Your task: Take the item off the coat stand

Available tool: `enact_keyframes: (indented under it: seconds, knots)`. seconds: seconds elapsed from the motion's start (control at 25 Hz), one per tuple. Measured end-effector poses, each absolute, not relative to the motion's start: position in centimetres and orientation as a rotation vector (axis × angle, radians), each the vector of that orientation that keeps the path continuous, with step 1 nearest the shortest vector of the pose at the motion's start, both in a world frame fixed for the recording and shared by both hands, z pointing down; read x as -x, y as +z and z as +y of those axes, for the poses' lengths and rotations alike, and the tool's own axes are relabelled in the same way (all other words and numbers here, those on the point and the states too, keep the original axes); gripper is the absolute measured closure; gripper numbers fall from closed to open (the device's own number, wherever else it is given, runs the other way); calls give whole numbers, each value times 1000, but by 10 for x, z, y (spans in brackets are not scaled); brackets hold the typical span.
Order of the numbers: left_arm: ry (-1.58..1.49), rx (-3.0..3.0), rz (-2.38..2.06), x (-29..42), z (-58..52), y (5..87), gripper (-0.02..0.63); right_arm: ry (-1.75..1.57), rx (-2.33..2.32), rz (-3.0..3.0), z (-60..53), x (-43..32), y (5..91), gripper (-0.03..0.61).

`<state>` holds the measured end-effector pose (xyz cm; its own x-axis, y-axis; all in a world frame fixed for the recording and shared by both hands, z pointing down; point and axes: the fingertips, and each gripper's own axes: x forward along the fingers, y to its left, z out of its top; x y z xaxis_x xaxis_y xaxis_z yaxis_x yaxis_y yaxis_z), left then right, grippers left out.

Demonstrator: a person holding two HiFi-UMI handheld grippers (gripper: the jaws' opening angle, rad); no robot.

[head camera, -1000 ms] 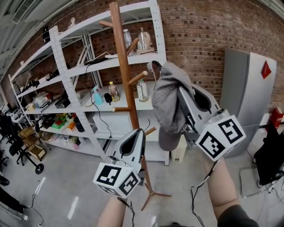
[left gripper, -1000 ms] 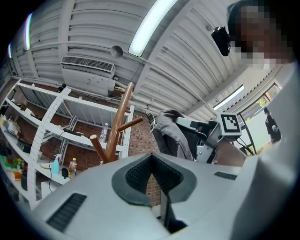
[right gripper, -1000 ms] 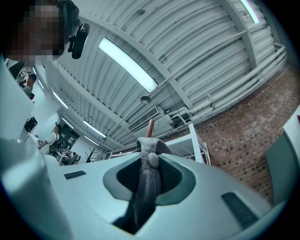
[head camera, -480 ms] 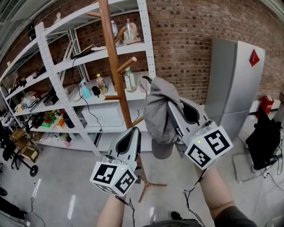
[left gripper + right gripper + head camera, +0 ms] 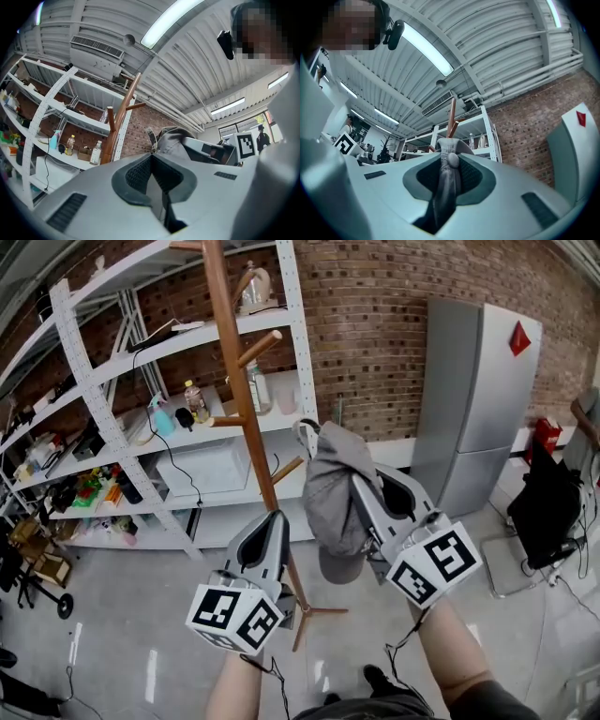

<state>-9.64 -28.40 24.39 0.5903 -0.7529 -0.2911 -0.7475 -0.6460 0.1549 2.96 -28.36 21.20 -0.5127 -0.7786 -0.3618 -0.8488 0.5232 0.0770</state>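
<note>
Grey cap pinched in the right claw, just right of the wooden stand!

The right gripper has its jaws clamped tight on the soft grey fabric cap, a fold of cloth squeezed between the pads and the rest draped over the left side of the claw, brim hanging down. The cap hangs just right of the tall brown wooden coat stand, close to the tip of a low peg (no peg reaches inside it). The left gripper is lower left, nearer the pole, jaws pressed together on nothing. The white metal shelving and red brick wall stand far behind.
</note>
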Motion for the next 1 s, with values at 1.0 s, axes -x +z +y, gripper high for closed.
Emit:
enact_keyframes:
  seconds: [1.0]
  knots:
    - [-411,-2660,-1253,85,-247,330,606,111,1412,2645,-246,-15,333,517]
